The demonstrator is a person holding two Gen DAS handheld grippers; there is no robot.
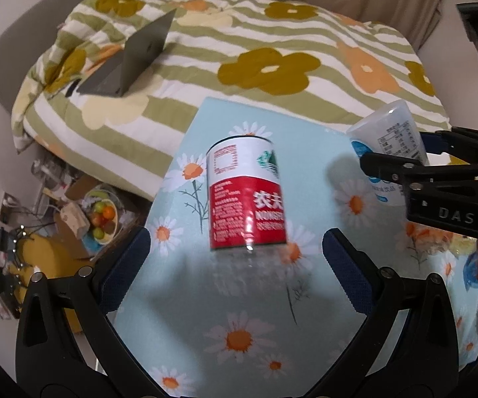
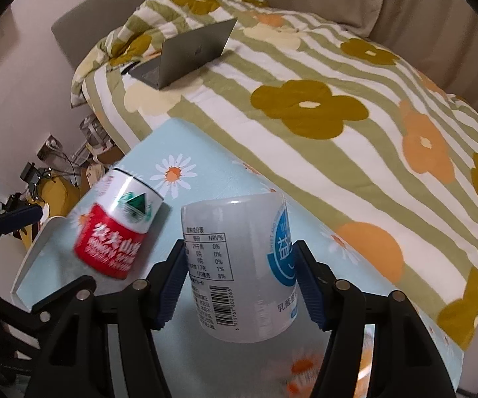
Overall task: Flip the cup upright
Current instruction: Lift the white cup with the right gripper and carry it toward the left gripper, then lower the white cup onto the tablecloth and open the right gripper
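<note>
A red and white cup (image 1: 247,195) stands upside down on the daisy-print table (image 1: 239,315); it also shows in the right wrist view (image 2: 117,224). My left gripper (image 1: 237,265) is open, its blue pads on either side just short of that cup, not touching. My right gripper (image 2: 240,282) is shut on a translucent white and blue cup (image 2: 242,265), closed end up, held tilted above the table. That cup (image 1: 388,146) and the right gripper (image 1: 401,152) show at the right of the left wrist view.
A bed with a flowered quilt (image 1: 255,53) lies behind the table, with an open grey laptop (image 1: 129,59) on it. Clutter and a fruit bowl (image 1: 104,219) sit on the floor to the left.
</note>
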